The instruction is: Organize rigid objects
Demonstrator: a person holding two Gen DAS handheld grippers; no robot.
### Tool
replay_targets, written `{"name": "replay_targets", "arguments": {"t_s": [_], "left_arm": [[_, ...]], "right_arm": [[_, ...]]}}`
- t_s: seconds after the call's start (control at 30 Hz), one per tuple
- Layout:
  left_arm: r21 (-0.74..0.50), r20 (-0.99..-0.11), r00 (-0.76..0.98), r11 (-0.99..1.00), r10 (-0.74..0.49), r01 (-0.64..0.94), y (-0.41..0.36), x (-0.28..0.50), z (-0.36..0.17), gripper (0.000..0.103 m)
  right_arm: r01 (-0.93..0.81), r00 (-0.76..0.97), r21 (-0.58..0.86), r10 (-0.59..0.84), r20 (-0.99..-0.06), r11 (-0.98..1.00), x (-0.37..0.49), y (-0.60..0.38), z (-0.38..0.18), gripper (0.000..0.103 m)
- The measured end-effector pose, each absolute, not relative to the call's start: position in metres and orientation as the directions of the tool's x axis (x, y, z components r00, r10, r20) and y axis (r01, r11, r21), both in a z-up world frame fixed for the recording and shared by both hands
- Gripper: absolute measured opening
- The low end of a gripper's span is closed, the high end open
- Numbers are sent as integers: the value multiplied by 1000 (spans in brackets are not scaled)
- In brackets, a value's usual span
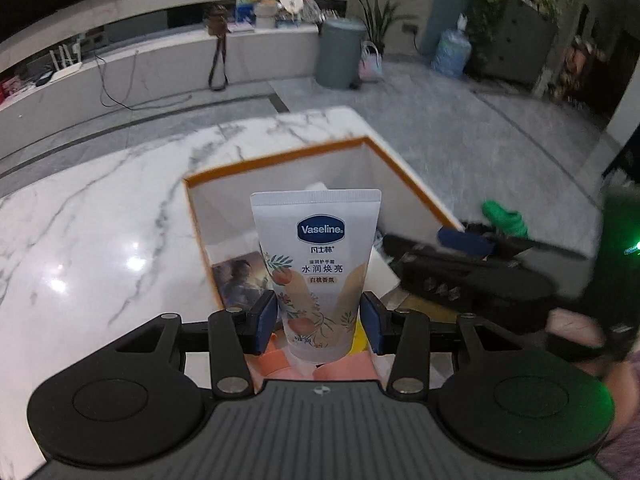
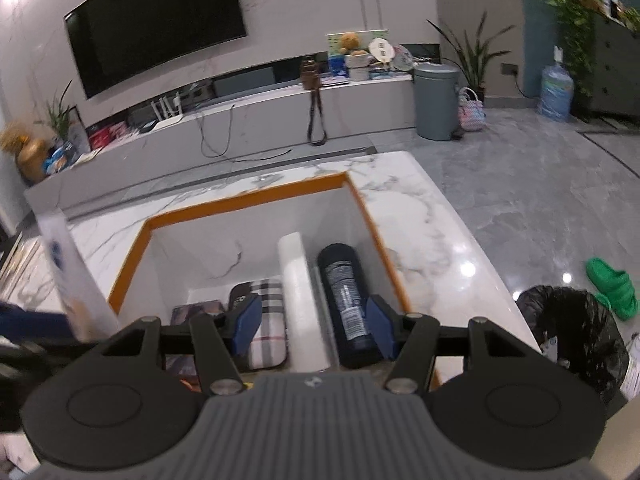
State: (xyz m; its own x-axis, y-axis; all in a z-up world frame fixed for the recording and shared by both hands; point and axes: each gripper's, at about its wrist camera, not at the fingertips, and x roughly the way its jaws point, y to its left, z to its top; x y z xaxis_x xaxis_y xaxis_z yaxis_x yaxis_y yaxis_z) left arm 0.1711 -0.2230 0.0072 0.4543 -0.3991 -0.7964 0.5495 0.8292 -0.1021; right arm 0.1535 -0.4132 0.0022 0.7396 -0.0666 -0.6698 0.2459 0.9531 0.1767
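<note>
Two grippers: left gripper (image 1: 319, 316) clamps an upright Vaseline tube (image 1: 316, 272) (cap down) above the orange-rimmed box (image 1: 280, 156); right gripper (image 2: 313, 322) hangs open over it.

A: What can be read on the white squeeze tube with the peach-and-leaf print (image 1: 318, 276)?

B: A dark blue oval badge carries "Vaseline" in white script. Beneath it stand the Chinese brand characters 凡士林, then a small line too fine to make out fully, then the large characters 水润焕亮, and a small tan panel reading 白桃香氛.

A: And the dark cylindrical bottle lying in the orange-rimmed white box (image 2: 349, 304)?

B: It bears a label of white print on a dark ground, too small and blurred to read.

A: Anything else?

B: The round white sign on the far media shelf (image 2: 381, 50) shows a dark mark, illegible.
</note>
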Motion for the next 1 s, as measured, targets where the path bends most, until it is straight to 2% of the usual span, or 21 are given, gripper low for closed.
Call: {"name": "replay_targets", "arguments": {"t_s": [0.27, 0.73, 0.9, 1.0], "left_arm": [[-10, -853, 411, 796, -323, 606, -244, 185, -28, 51], [-1, -895, 357, 800, -269, 600, -249, 188, -44, 53], [-15, -888, 362, 804, -285, 595, -245, 188, -41, 61], [-21, -883, 368, 805, -293, 593, -242, 186, -37, 63]], "right_arm": [[237, 733, 249, -4, -681, 939, 155, -425, -8, 59], [219, 740, 266, 18, -672, 939, 154, -427, -9, 59], [218, 740, 266, 18, -673, 939, 154, -426, -9, 59], [218, 740, 264, 17, -672, 940, 153, -426, -9, 59]]}}
